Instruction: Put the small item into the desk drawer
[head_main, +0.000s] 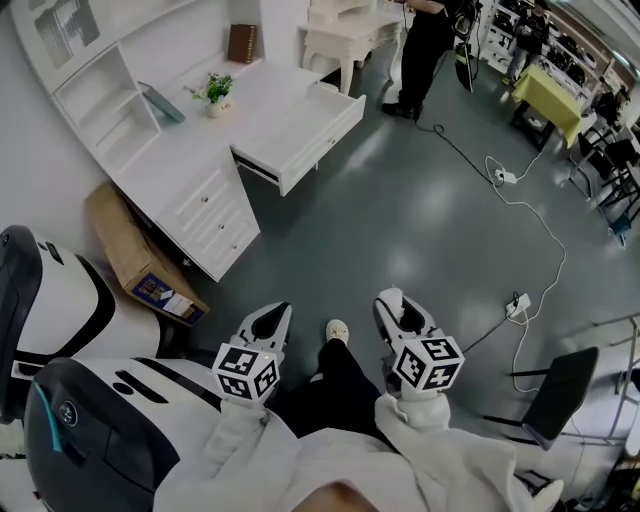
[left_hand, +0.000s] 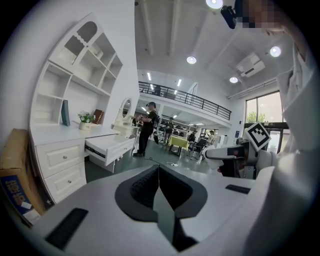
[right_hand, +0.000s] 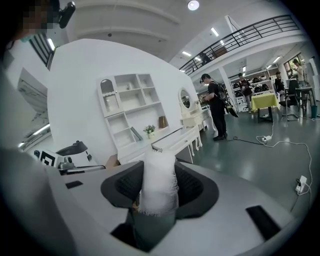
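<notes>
Right gripper (right_hand: 159, 169) has its jaws pinching the small white mesh-wrapped item (right_hand: 159, 192), held upright for carrying, well apart from the table (head_main: 180, 160). The drawer (head_main: 305, 130) sits pulled open, ready to take it. Left gripper (left_hand: 159, 171) jaws are pressed together on nothing, probably just idle.

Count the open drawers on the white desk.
1: the wide drawer below the desktop, pulled out. The small knobbed drawers stacked beside it are shut. No others seem hidden.
</notes>
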